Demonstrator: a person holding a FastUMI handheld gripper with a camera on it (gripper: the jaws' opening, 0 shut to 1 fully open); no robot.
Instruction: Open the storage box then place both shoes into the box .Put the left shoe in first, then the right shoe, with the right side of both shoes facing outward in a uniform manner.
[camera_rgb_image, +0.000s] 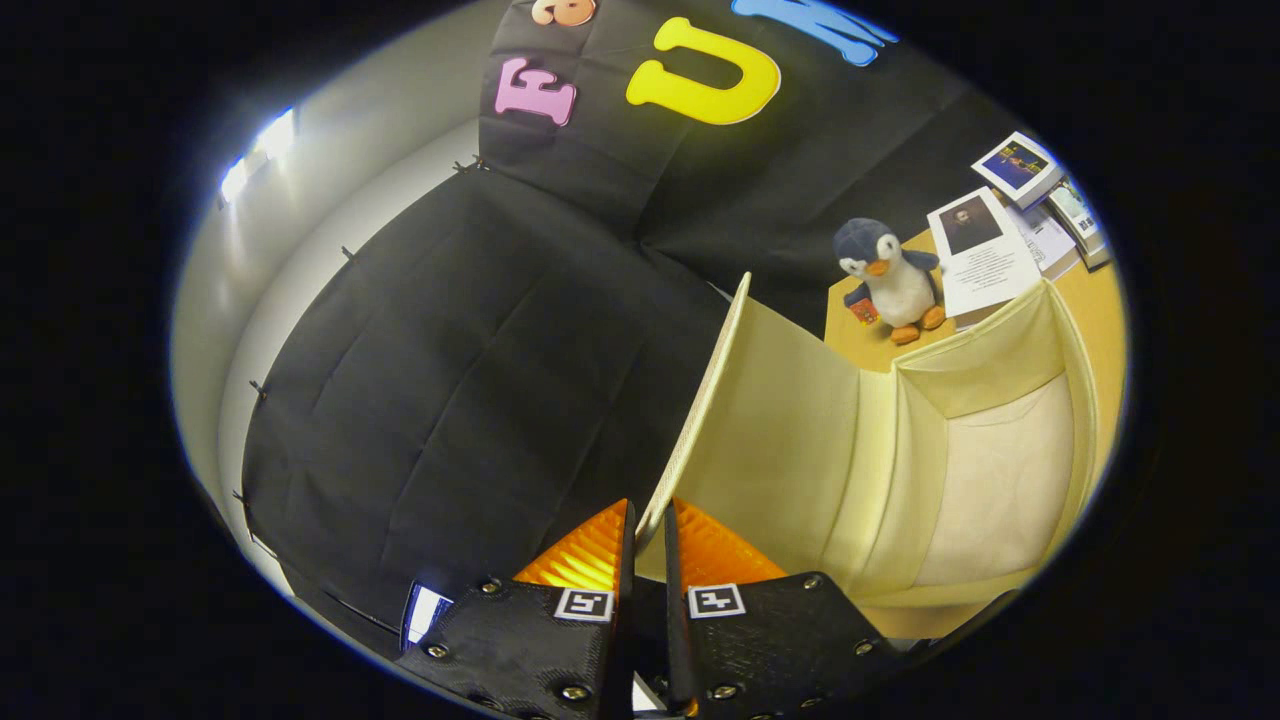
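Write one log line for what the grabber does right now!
step: opening box | gripper: shut on lid | storage box: open, no shoes visible

I count one storage box (900, 440), its one lid (760, 420) pinched by my one gripper (650, 525) (two orange fingers (590, 555)), one plush penguin (890, 280) and several books (1020, 215).

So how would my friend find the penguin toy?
Start at the cream storage box, whose lid the hand-held gripper is pinching. Look beyond the box to the wooden table. The penguin toy stands there beside the papers, the only soft, round thing among flat ones.
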